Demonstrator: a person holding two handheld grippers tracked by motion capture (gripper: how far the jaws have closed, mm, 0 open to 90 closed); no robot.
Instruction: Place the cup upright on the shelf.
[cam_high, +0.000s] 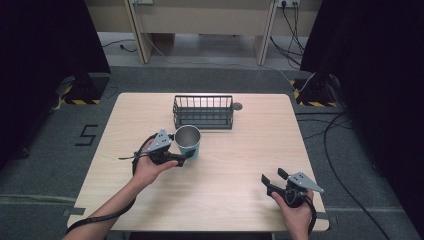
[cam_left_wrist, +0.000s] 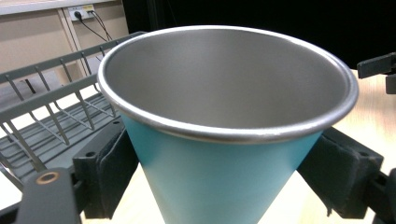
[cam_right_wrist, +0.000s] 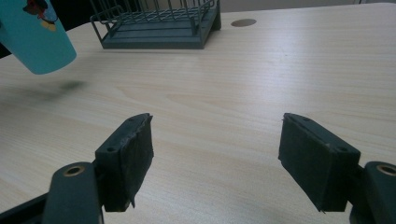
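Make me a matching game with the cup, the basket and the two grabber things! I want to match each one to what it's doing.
Things:
1. cup
2. wire basket
3. left gripper
4. right gripper

States:
A. open, with nothing between its jaws
B. sits at the far side of the table, nothing in it
C. blue outside, shiny metal inside, lifted off the table
D. closed on the cup's sides

Pairs: 1-C, 2-B, 3-D, 4-A

One readable mark: a figure on the floor.
A black "5" (cam_high: 86, 135) is taped on the grey floor (cam_high: 40, 165) left of the worktop (cam_high: 240, 165); the cup's (cam_right_wrist: 35, 35) printed picture carries no legible lettering.
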